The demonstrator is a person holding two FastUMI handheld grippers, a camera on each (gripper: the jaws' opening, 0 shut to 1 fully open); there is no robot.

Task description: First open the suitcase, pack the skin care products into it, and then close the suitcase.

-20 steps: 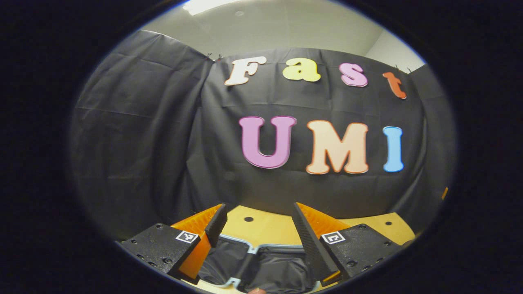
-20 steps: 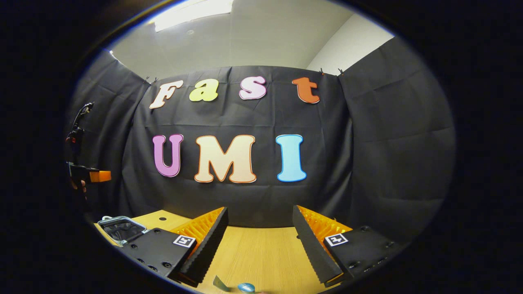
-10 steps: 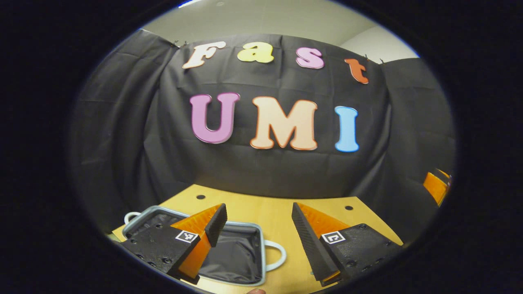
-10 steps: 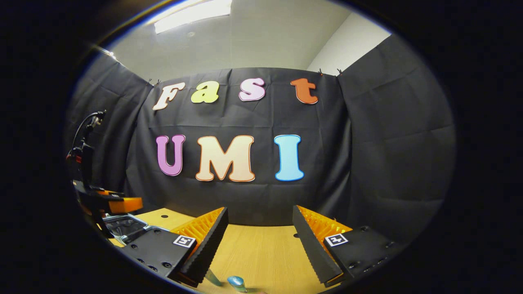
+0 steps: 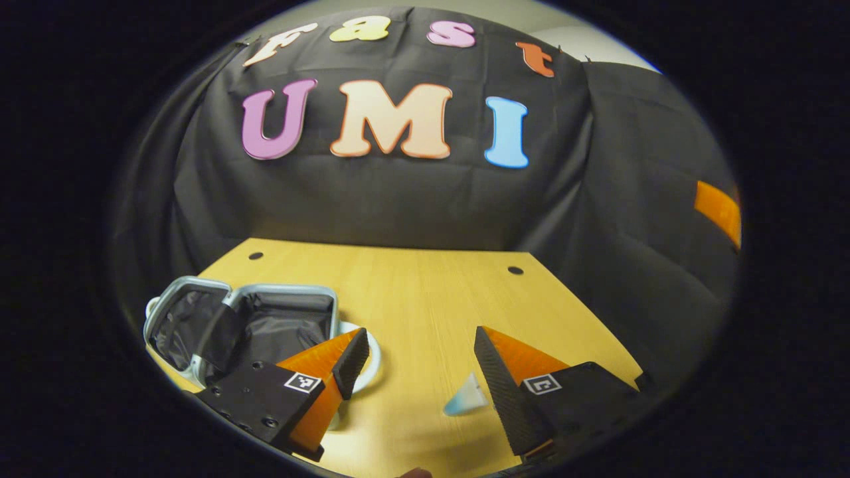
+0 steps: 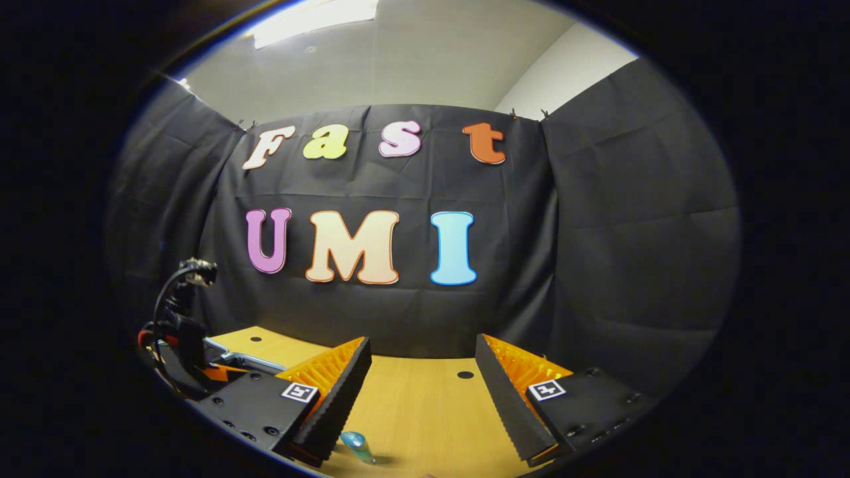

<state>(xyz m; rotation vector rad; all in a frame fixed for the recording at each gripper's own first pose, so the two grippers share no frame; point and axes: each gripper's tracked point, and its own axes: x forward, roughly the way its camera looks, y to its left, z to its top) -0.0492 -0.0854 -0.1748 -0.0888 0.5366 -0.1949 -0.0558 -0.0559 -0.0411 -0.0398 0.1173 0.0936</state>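
Suitcase point(image 5: 246, 318) lies open at counter's point(image 5: 412, 292) left: silvery rim, dark creased lining. Small pale-blue tapered tube point(image 5: 467, 400) beside left claw point(image 5: 420, 362), spread, empty. Right claw point(image 6: 422, 368) spread above smooth wood; blue-capped bottle point(image 6: 356, 445) near.

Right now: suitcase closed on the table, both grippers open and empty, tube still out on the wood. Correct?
Not quite. The suitcase lies open on the table, its dark lining exposed, as the left gripper view shows. The rest holds: left gripper and right gripper open and empty, tube on the wood.

Both views low over shared table point(image 5: 412, 292)
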